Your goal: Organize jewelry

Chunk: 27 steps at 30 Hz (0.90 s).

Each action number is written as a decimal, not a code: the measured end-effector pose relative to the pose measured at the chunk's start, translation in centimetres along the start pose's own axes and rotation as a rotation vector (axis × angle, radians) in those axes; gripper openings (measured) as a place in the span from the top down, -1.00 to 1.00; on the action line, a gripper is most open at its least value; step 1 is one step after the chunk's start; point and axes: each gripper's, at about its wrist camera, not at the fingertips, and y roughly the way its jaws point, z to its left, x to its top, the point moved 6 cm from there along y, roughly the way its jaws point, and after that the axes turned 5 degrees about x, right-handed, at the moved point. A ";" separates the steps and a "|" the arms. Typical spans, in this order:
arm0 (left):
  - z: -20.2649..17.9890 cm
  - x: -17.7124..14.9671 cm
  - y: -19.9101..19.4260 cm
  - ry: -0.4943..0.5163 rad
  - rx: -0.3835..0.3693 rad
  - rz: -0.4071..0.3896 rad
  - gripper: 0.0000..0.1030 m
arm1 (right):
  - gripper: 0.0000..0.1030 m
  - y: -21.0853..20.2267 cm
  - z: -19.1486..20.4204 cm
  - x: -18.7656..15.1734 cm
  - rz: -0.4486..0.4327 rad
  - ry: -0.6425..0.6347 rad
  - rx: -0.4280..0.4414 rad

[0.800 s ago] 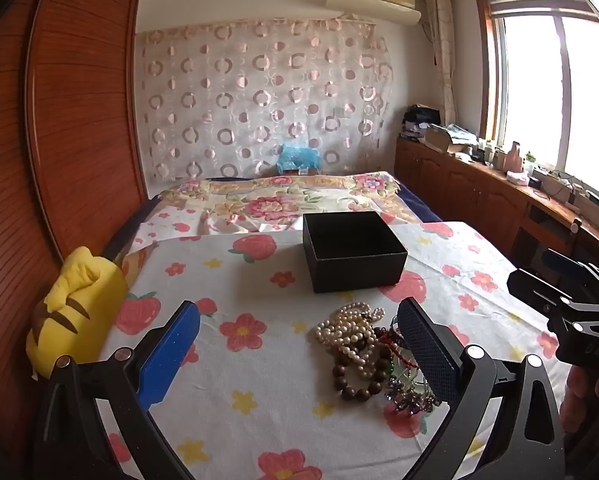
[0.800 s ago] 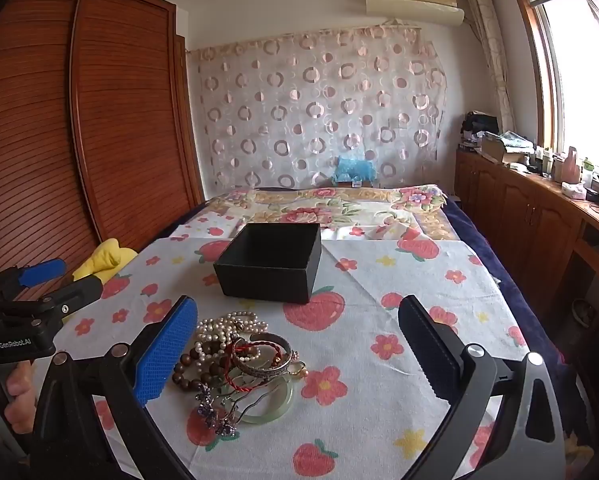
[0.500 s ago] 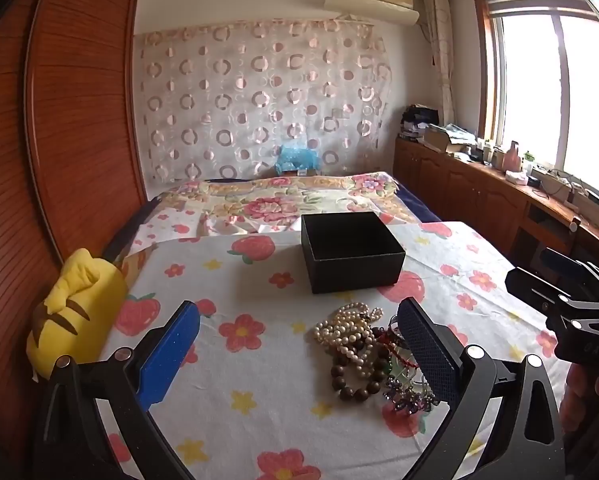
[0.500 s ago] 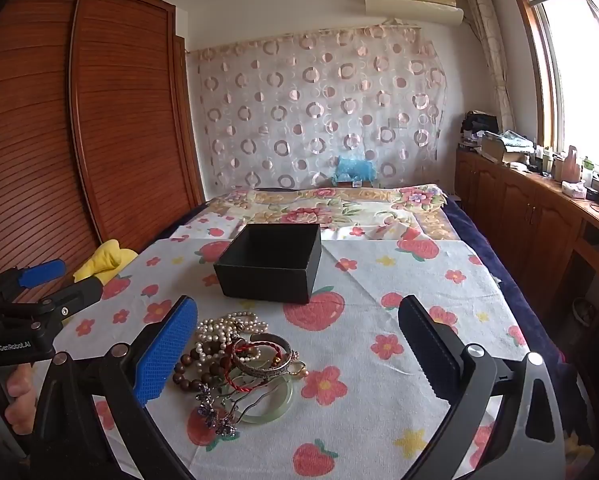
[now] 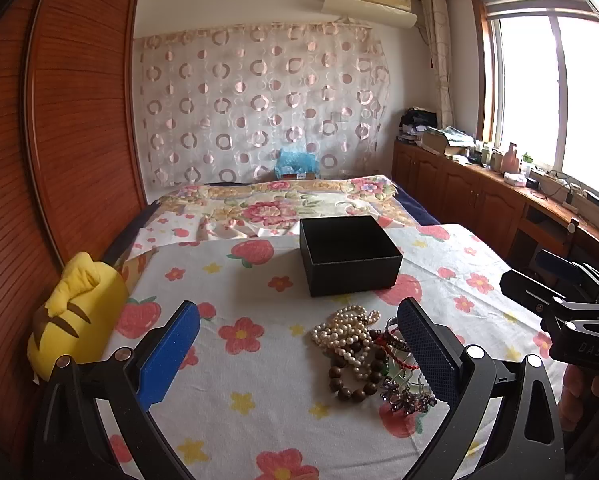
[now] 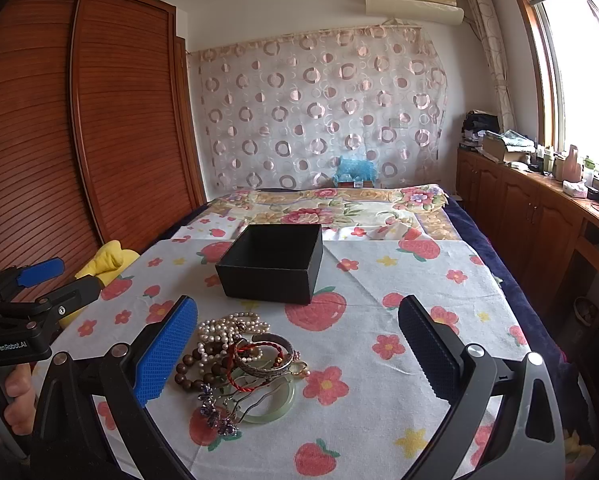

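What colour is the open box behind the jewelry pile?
Black, inside and out. The box shows best in the right wrist view.

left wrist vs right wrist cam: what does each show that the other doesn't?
Left wrist only: the open left gripper close up, the whole yellow plush toy, and the right gripper at the right edge.

Right wrist only: the open right gripper close up, the green bangle in full, a silver bracelet, and the hand holding the left gripper.

Both: the black box, no jewelry visible in it, the jewelry pile with its pearl string, the flowered cloth, the bed, curtain and window.
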 end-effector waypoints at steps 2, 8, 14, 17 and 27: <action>-0.1 0.1 -0.2 0.000 0.000 -0.001 -0.86 | -0.96 0.0 0.0 0.0 0.000 0.000 0.000; -0.1 0.0 -0.3 0.002 0.000 -0.003 -0.86 | -0.96 0.0 0.0 0.1 -0.001 0.002 0.001; -0.1 0.0 -0.3 0.001 0.001 -0.004 -0.86 | -0.96 -0.1 0.1 0.1 -0.001 0.002 0.001; -0.2 -0.1 -0.3 0.002 0.000 -0.003 -0.86 | -0.96 -0.1 0.1 0.1 -0.002 0.003 0.002; -0.1 -0.1 -0.3 0.003 0.001 -0.005 -0.86 | -0.96 -0.2 0.1 0.2 -0.003 0.003 0.002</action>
